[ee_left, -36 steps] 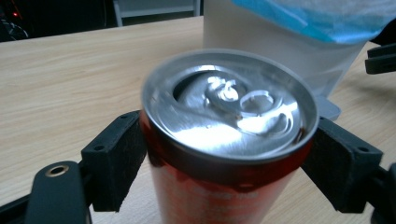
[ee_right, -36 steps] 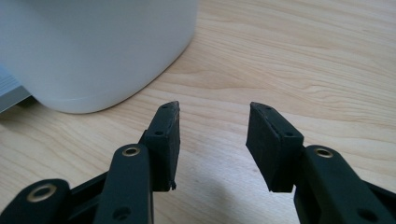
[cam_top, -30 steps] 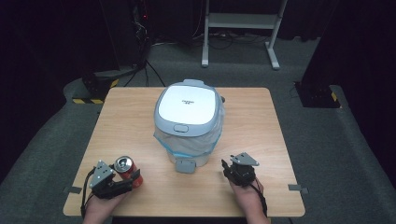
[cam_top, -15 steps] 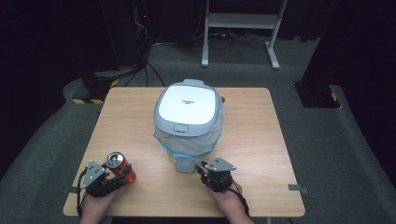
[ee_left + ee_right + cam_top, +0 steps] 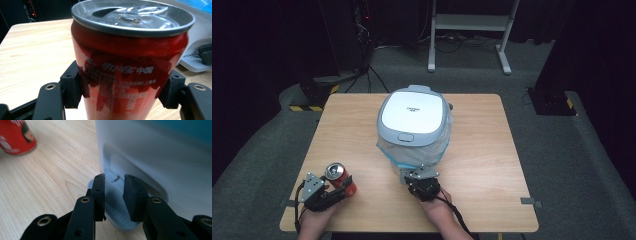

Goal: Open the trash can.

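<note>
With the left gripper clamped on a red can, the right gripper, jaws nearly closed and empty, should press squarely down on the bin's foot pedal.

The pedal bin stood on the table, about at its middle. Left of the bin and nearer the front edge stood the can, upright on the tabletop, between the left gripper's jaws. Right at the bin's front, the right gripper sat over the bin's pedal, which jutted from its base. Behind the bin, beyond the table, stood a stand.
</note>
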The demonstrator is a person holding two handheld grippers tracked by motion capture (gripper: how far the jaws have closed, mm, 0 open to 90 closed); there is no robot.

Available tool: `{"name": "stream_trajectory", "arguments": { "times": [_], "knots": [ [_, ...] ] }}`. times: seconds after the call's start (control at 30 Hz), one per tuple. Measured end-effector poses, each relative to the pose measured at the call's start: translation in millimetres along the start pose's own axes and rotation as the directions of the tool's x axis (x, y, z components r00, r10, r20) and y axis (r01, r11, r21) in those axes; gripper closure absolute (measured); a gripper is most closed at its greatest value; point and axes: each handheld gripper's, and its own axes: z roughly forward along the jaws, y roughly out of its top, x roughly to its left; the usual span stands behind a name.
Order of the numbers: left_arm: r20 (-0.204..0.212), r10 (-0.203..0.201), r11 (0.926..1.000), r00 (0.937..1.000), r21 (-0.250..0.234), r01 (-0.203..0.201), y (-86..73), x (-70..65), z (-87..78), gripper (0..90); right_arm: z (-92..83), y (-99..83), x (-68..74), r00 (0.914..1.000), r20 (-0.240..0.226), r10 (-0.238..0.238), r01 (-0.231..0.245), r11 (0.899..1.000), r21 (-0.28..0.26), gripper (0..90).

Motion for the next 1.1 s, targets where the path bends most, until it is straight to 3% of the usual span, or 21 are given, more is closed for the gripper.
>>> {"name": "stream_trajectory", "arguments": {
  "times": [0.13, 0.3, 0.6, 0.77, 1.1],
  "knots": [
    [0.002, 0.0, 1.0, 1.0, -0.003, 0.0, -0.6, -0.4, -0.2, 33.6, -6.0, -3.4, -12.2, 0.9995, -0.002, 0.031, -0.031, 0.999, 0.005, 74.3],
    [0.001, 0.0, 1.0, 1.0, -0.003, 0.0, -1.6, -1.3, -0.3, 33.6, -12.7, -6.0, -16.9, 0.9995, 0.028, 0.015, -0.016, 1.0, 0.021, 73.6],
    [0.007, -0.004, 1.0, 1.0, -0.008, 0.004, -4.0, -1.4, 0.0, 33.6, -22.3, -11.7, -29.7, 0.9966, 0.064, 0.052, -0.054, 0.998, 0.02, 69.9],
    [0.011, -0.014, 0.9998, 0.9998, -0.013, 0.014, -6.0, -1.1, 0.8, 33.5, -21.1, -11.2, -22.6, 0.999, 0.025, 0.038, -0.038, 0.999, 0.0, 66.7],
    [0.01, -0.022, 0.9997, 0.9997, -0.007, 0.022, -9.1, -1.3, 2.4, 33.5, -16.0, -16.6, -15.4, 0.9991, 0.043, -0.002, 0.003, 1.0, -0.015, 64.8]
  ]
}}
